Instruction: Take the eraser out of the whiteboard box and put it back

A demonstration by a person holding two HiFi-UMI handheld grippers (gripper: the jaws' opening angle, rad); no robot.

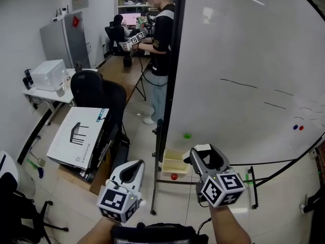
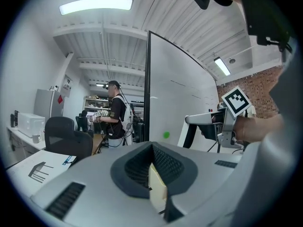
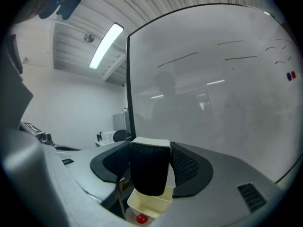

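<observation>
My right gripper (image 1: 205, 154) is shut on the eraser (image 1: 203, 149), a block with a white back and black felt. It hangs just right of and above the cream whiteboard box (image 1: 175, 161), which is fixed low at the whiteboard's (image 1: 244, 60) left edge. In the right gripper view the eraser (image 3: 149, 167) fills the gap between the jaws, with the box (image 3: 149, 205) and a red ball (image 3: 141, 218) below it. My left gripper (image 1: 129, 173) hovers lower left of the box, its jaws together and empty. The left gripper view shows its dark pads (image 2: 142, 162) meeting.
The board stands on a black frame with a foot (image 1: 252, 187) on the floor. It carries a green magnet (image 1: 187, 135) and a red and a blue magnet (image 1: 298, 127). A person (image 1: 160, 44) stands behind it. A cardboard carton (image 1: 78, 136) and office chair (image 1: 94, 90) sit at left.
</observation>
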